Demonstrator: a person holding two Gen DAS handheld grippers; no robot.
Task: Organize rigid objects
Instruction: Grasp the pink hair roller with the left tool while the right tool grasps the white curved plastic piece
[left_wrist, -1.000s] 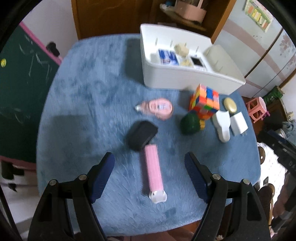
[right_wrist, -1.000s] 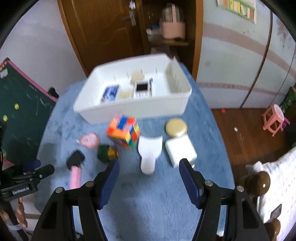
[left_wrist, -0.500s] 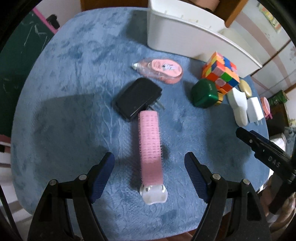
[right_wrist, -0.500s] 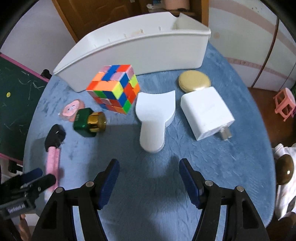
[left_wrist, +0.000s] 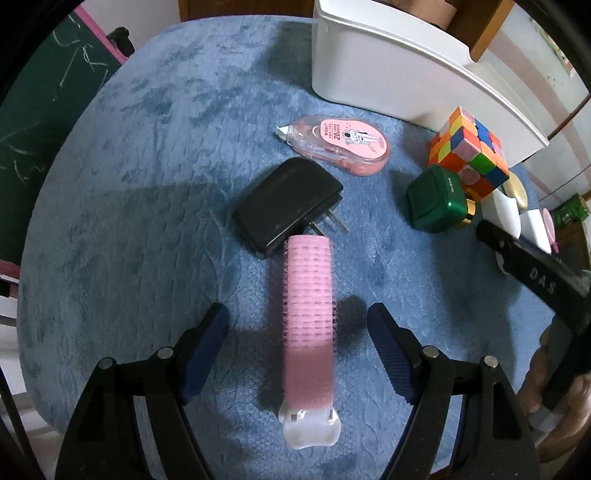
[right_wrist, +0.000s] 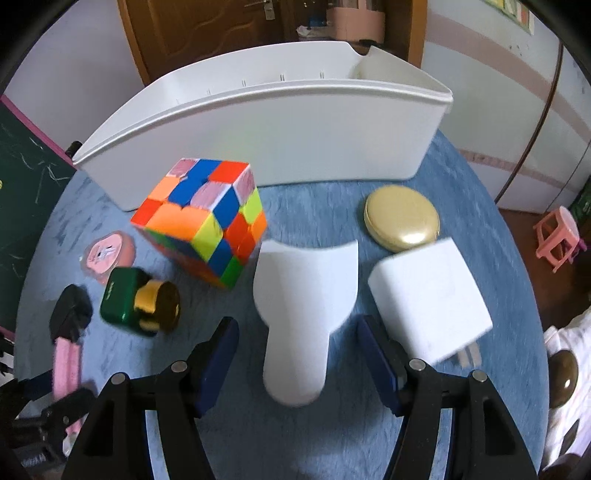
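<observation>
My left gripper (left_wrist: 299, 325) is open, its fingers on either side of a pink hair roller (left_wrist: 308, 321) lying on the blue cloth, not touching it. A black plug adapter (left_wrist: 286, 206) lies just beyond the roller. My right gripper (right_wrist: 299, 339) is open around the narrow end of a white scoop-shaped piece (right_wrist: 301, 314). A colourful puzzle cube (right_wrist: 203, 218), a green and gold bottle (right_wrist: 138, 308), a white charger (right_wrist: 430, 299) and a gold round compact (right_wrist: 400, 223) lie near it. The white bin (right_wrist: 280, 136) stands behind.
A pink correction tape (left_wrist: 338, 144) lies near the bin (left_wrist: 402, 70). The round table's blue cloth (left_wrist: 147, 166) drops off at the edges. A chalkboard (left_wrist: 37, 110) stands left. A pink stool (right_wrist: 557, 238) is on the floor at right.
Both grippers have moved down and forward. The left now straddles the pink roller. The right now straddles the white scoop piece. Both stay open.
</observation>
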